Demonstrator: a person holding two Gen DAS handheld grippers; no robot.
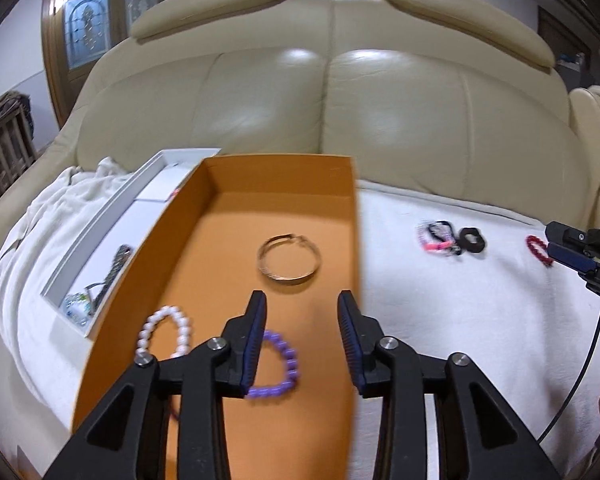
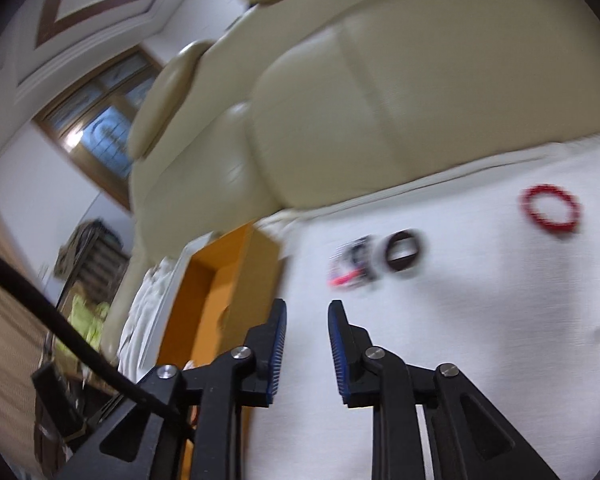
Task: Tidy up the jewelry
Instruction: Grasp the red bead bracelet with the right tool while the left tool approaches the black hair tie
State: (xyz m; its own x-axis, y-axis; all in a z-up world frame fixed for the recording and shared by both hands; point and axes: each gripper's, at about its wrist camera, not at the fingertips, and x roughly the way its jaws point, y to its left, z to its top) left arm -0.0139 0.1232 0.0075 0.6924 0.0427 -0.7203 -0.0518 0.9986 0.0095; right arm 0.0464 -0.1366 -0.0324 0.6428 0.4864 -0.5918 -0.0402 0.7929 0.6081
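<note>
My left gripper [image 1: 302, 300] hangs open over the orange box [image 1: 228, 240], with nothing between its fingers. In the box lie a metal bangle [image 1: 290, 279], a white pearl bracelet [image 1: 146, 332] and a purple bead bracelet [image 1: 292, 356] just under the left finger. On the white cloth to the right lie a tangle of pink and black pieces [image 1: 438, 238] [image 2: 352, 266], a black ring [image 1: 478, 245] [image 2: 389, 254] and a red bead bracelet [image 1: 534, 245] [image 2: 525, 205]. My right gripper [image 2: 307, 308] [image 1: 572, 248] is open and empty above the cloth, short of these pieces.
A white tray [image 1: 100, 220] with several small items stands left of the orange box. Everything rests on a white cloth [image 1: 460, 320] spread over a beige leather sofa [image 1: 340, 100]. A black cable [image 2: 60, 320] trails at the left of the right wrist view.
</note>
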